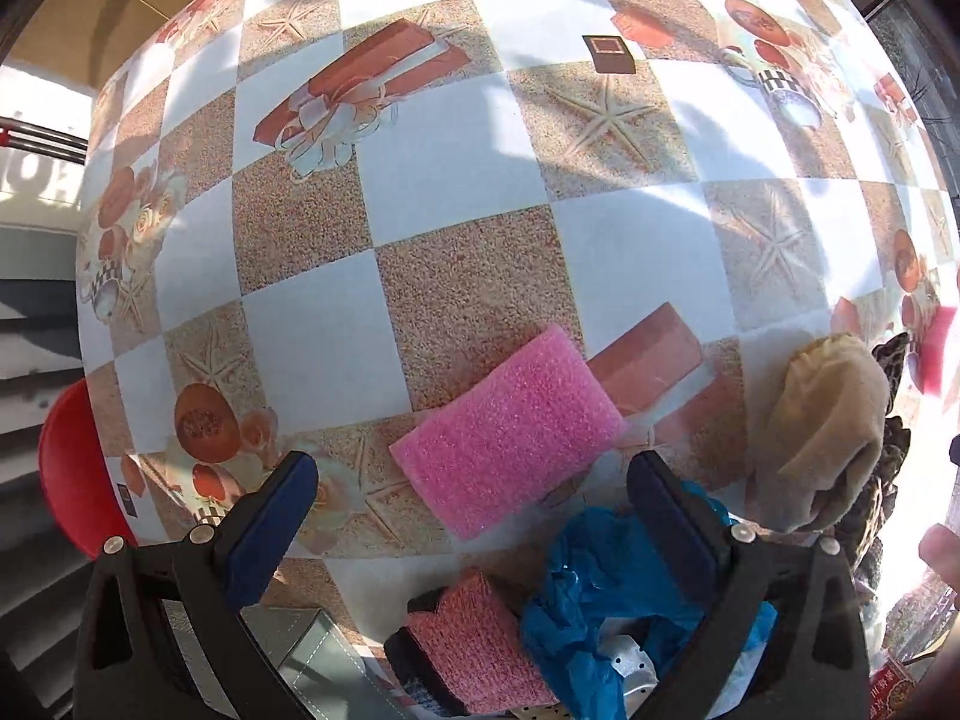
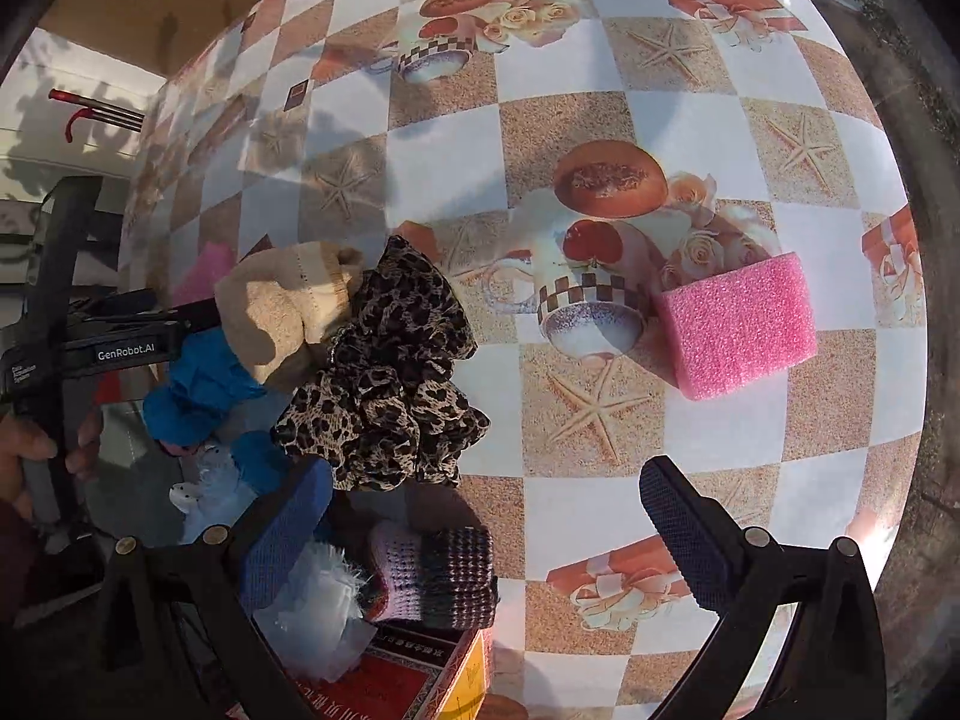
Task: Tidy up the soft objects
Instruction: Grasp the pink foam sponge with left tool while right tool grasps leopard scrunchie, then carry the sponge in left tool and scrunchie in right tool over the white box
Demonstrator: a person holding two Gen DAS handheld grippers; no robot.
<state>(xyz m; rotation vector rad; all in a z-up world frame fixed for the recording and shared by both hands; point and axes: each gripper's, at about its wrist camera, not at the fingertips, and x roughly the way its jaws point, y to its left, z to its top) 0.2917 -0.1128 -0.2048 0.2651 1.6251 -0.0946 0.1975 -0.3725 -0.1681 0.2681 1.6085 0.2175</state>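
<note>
Fingers [image 1: 666, 516] [image 2: 678, 516] wide, both pairs | pink foam block [image 1: 510, 429] rectangular, porous | leopard scrunchie [image 2: 390, 372] ruffled

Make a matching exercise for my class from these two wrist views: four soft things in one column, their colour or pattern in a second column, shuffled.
Things:
1. rectangular foam block
2. ruffled fabric scrunchie
3. crumpled thin plastic sheet
4. bunched-up soft cloth

Colours or patterns:
A. blue
B. beige
C. pink
D. leopard print

Pairs: 1-C, 2-D, 3-A, 4-B

Both the left gripper and the right gripper are open and hold nothing.
</note>
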